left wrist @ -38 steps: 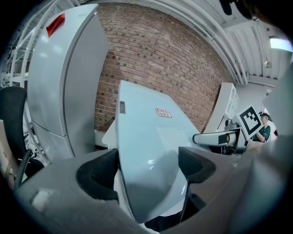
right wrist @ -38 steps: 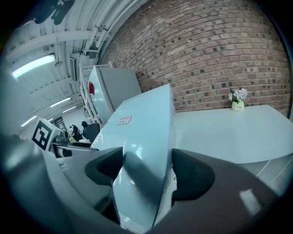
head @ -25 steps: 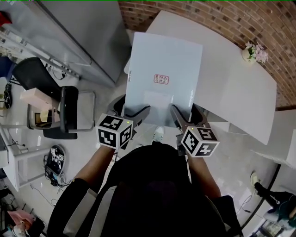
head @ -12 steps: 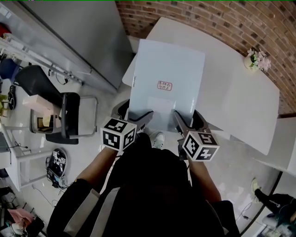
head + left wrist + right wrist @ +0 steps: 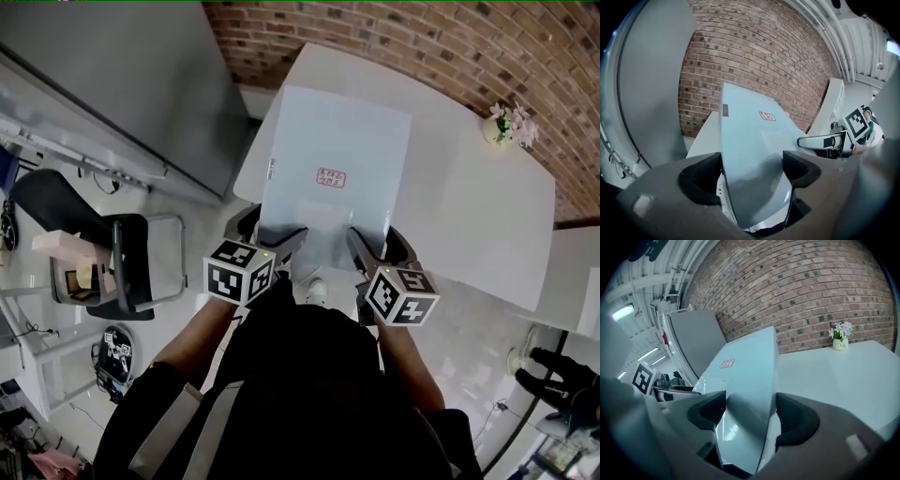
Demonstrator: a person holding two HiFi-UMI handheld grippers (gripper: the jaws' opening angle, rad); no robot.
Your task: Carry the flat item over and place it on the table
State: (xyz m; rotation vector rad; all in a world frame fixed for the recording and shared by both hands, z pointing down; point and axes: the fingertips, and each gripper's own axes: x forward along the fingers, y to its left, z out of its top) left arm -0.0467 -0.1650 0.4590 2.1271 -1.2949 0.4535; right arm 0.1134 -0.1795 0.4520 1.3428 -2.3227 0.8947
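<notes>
Over the near left end of the white counter [image 5: 487, 206], as the head view shows it, the flat item [image 5: 333, 141], a pale blue board with a small red label [image 5: 330, 176], is held by its near edge. The left gripper [image 5: 281, 234] and the right gripper [image 5: 361, 246] are clamped on that edge side by side. Most of the board reaches out past the jaws, so a sag or a slip is judged possible if the grip is loosened before the far end is supported. Its left side appears to hang past the counter's corner; if released as it lies, it could tip toward the floor. Whether the underside touches the counter cannot be told from above. A small vase of flowers [image 5: 506, 120] stands well apart and is not thought to be at risk.

Through the left gripper view, the jaws are seen pinching the board, which rises tilted between them. The clamped edge itself is lost in shadow low in the picture.

Through the right gripper view, the jaws are likewise closed on the board. The counter beneath it is hidden by the board, so the gap left to close cannot be judged.
</notes>
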